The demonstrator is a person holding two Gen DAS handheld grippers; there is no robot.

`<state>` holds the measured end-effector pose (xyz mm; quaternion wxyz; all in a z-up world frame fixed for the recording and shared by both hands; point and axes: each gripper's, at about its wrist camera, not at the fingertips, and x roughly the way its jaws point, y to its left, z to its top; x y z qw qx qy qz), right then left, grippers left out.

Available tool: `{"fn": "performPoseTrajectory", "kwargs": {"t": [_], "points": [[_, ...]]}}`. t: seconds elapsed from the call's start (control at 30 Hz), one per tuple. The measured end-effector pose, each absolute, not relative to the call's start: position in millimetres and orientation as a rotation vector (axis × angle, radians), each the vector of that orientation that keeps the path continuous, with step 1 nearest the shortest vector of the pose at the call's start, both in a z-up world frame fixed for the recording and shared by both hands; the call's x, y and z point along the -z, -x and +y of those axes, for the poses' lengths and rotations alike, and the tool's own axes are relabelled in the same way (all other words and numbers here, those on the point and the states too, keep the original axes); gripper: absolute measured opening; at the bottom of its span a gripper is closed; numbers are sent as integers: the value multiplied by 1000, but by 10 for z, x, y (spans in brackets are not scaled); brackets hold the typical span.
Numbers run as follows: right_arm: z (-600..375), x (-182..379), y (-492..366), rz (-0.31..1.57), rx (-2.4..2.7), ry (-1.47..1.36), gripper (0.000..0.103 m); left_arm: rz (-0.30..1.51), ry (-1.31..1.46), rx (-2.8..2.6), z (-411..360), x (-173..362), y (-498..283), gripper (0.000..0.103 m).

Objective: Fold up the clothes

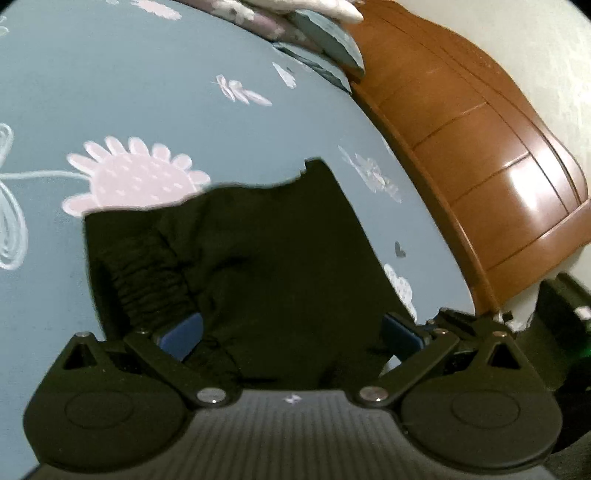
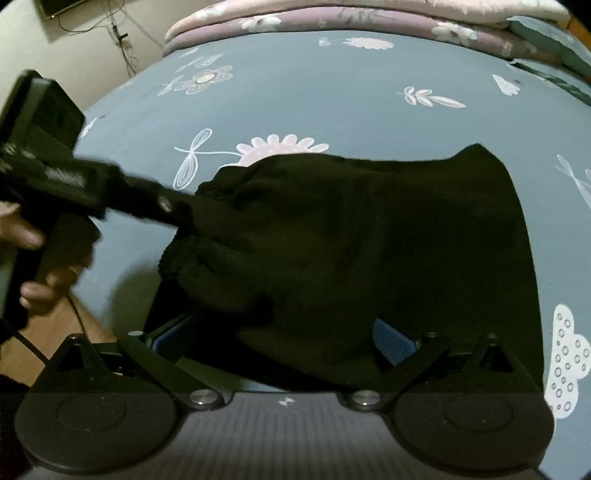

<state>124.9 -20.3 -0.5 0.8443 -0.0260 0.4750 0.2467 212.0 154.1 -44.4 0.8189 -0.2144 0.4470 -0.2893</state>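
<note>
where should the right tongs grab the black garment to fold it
Grip the plain near edge of the black garment, coming in low from the near side of the bed sheet. That edge lies flat and thin, already between the wide-open right tongs, while the left tongs are at the bunched elastic end, so the plain edge is free.

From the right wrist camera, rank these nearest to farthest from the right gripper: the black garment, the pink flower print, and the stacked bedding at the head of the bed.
1. black garment, lying between the right gripper's fingers.
2. pink flower print, just beyond the garment's far edge.
3. stacked bedding, along the bed's far end.
</note>
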Motion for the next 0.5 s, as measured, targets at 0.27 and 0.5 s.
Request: {"fn": "performPoseTrajectory", "kwargs": {"t": [0.27, 0.5], "points": [[-247, -191, -1239, 951, -493, 38, 103, 1008, 688, 444, 2233, 581, -2159, 102], [-301, -188, -1352, 951, -449, 19, 103, 1127, 916, 419, 2353, 1051, -2151, 92]]}}
